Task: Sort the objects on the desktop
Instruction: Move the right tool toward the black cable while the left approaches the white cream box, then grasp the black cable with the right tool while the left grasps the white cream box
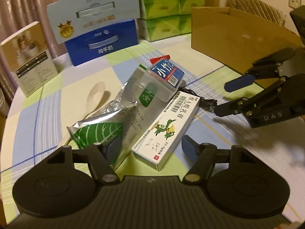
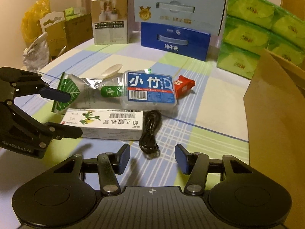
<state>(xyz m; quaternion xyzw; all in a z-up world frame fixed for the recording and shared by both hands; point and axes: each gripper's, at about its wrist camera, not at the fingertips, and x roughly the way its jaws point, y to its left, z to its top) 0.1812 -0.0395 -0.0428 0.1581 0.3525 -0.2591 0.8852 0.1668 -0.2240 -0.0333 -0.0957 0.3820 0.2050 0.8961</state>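
Observation:
A white ointment box (image 1: pixel 165 126) (image 2: pixel 106 124) lies on the checked tablecloth beside a silver pouch with a green leaf (image 1: pixel 99 131) (image 2: pixel 68 93). My left gripper (image 1: pixel 150 148) (image 2: pixel 66 114) stands open astride the near ends of both. Its right pad is clear of the box. A coiled black cable (image 2: pixel 150 133) (image 1: pixel 202 99) lies just ahead of my right gripper (image 2: pixel 152 160) (image 1: pixel 226 97), which is open and holds nothing. Behind sit a clear floss-pick case with a blue label (image 2: pixel 150 89), a red snack packet (image 2: pixel 184 85) and a white spoon (image 2: pixel 112 69).
An open cardboard box (image 2: pixel 276 105) (image 1: pixel 238 38) stands at the right. Along the back are green tissue packs (image 2: pixel 257 28), a blue milk carton (image 2: pixel 175 42) with a pale blue one on top, and a small white product box (image 2: pixel 110 22).

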